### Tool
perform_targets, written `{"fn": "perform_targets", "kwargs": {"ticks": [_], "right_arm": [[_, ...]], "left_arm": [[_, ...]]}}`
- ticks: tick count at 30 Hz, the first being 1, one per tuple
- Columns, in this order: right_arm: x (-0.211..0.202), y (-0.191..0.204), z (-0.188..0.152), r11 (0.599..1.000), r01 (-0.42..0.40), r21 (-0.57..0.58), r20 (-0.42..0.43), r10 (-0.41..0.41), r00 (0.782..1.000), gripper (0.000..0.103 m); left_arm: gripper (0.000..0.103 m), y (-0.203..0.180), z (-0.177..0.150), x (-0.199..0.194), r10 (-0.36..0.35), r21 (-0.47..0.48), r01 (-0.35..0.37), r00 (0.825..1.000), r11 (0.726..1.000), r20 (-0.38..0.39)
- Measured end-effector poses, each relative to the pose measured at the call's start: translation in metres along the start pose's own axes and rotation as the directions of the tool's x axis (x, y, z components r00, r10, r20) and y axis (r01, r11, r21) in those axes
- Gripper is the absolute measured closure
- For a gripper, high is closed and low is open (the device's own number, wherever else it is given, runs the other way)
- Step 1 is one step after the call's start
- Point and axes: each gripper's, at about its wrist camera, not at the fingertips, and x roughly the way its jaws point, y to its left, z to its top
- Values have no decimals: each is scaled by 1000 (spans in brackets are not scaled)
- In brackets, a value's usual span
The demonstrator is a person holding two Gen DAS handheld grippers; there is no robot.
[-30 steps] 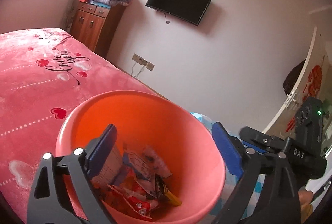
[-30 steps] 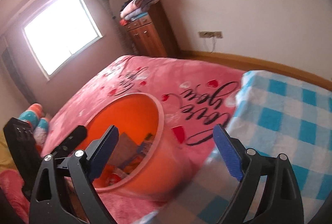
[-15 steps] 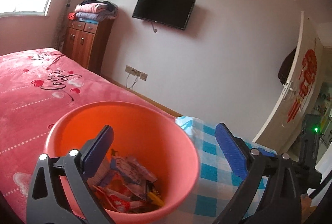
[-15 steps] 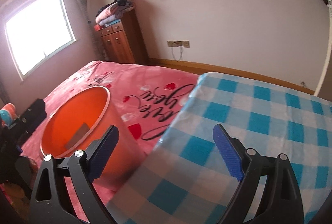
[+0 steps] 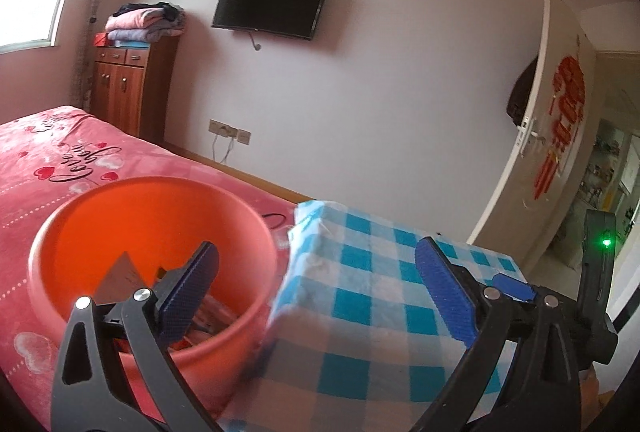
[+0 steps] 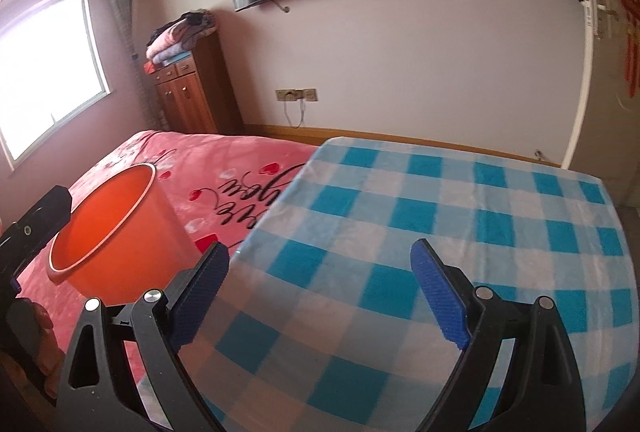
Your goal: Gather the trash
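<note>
One orange bucket [image 5: 152,256] stands on the pink bedspread [image 5: 52,160], just left of the blue-and-white checked cloth [image 5: 372,296] that covers the near right part of the scene, and some wrappers [image 5: 212,316] lie low inside it, mostly hidden by a blue pad. The left gripper [image 5: 316,288] hangs over the bucket's right rim and the edge of the cloth with its jaws spread wide and nothing between them. The right gripper [image 6: 320,288] sits further right, above the checked cloth, its jaws likewise wide apart and empty; from its camera the bucket [image 6: 116,228] shows at the left with the left tool's black body beside it and a hand [image 6: 40,336] below. On the far wall hangs a black television [image 5: 272,6], with a socket plate [image 5: 230,131] and a dangling cable lower down. A wooden cabinet [image 5: 128,84] at the far left carries folded blankets [image 5: 144,24], next to a bright window [image 6: 44,72]. A white door [image 5: 548,128] with red decorations stands open at the right.
</note>
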Motion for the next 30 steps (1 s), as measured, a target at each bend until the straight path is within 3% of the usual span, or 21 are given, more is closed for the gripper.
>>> {"fn": "perform_targets", "kwargs": {"ticks": [16,30], "right_arm": [[-54,-62,-29,989,139,58,40,-142,989,12],[-103,-109,-64,953,291,87,65,-297,953,12]], "left_arm": [[4,-84,-30,6,-89,96,97,993,991,-83],[4,-153,-63,10,-129,196,158,980,968,-151]]}}
